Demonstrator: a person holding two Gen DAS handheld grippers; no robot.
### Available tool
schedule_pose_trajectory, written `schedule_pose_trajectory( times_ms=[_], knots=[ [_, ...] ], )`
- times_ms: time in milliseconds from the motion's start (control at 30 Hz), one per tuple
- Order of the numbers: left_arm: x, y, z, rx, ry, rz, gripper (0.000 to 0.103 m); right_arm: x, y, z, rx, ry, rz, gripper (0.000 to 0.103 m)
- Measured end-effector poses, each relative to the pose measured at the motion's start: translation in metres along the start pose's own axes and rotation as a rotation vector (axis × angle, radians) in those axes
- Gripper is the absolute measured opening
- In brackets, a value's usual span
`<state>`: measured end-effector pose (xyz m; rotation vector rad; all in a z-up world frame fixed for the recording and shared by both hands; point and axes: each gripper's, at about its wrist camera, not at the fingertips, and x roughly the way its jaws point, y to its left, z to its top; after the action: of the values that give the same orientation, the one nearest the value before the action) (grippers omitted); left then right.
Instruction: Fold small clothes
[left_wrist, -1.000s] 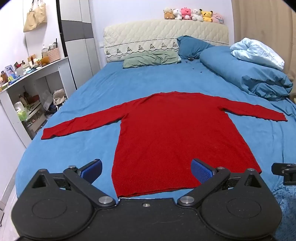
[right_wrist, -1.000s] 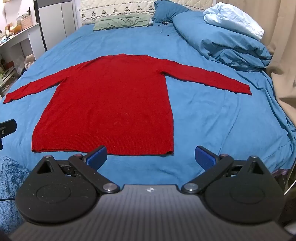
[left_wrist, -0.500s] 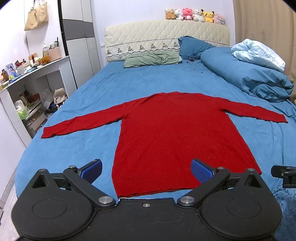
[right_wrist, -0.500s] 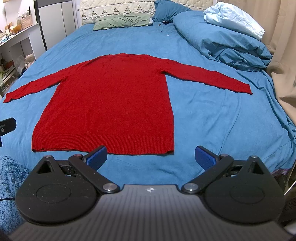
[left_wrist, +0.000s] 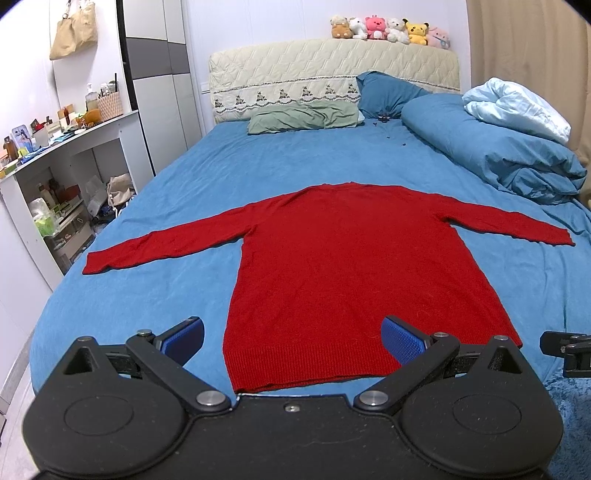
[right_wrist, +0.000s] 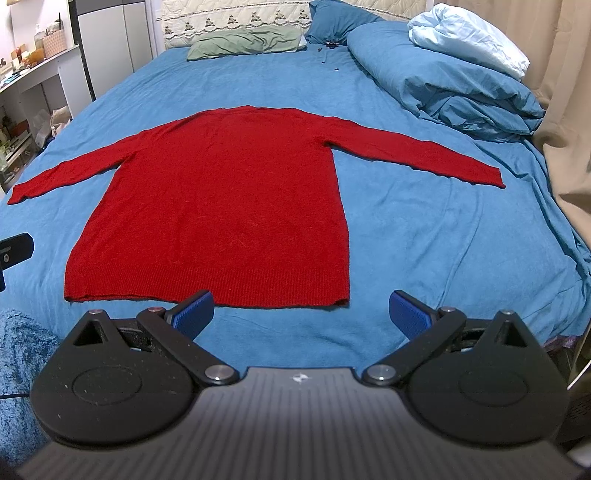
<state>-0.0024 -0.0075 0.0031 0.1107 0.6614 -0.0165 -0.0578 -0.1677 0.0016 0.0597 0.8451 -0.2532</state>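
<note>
A red long-sleeved sweater (left_wrist: 351, 266) lies flat on the blue bed sheet (left_wrist: 288, 162), hem toward me and both sleeves spread out to the sides. It also shows in the right wrist view (right_wrist: 229, 206). My left gripper (left_wrist: 293, 341) is open and empty, held just short of the hem's left half. My right gripper (right_wrist: 303, 314) is open and empty, held near the hem's right corner, above the sheet (right_wrist: 424, 236). Neither gripper touches the sweater.
A rolled blue duvet (left_wrist: 491, 162) with a pale blanket lies at the bed's right side. A green pillow (left_wrist: 303, 118) and a blue pillow sit by the headboard. A white shelf unit (left_wrist: 62, 177) with clutter stands left of the bed. A beige curtain (right_wrist: 565, 110) hangs at right.
Both grippers have drifted very slightly; the view is almost the same. The sweater has not moved and the jaws stay open.
</note>
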Motion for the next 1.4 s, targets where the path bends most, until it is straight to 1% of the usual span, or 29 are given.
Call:
schedule_pose_trajectory(
  times_ms=[1400],
  knots=[
    [0.0031,-0.0003,0.0015,-0.001,0.015,0.005,0.103,0.0077,0.0018,-0.0047,-0.004,0.016,0.010,0.103]
  ],
)
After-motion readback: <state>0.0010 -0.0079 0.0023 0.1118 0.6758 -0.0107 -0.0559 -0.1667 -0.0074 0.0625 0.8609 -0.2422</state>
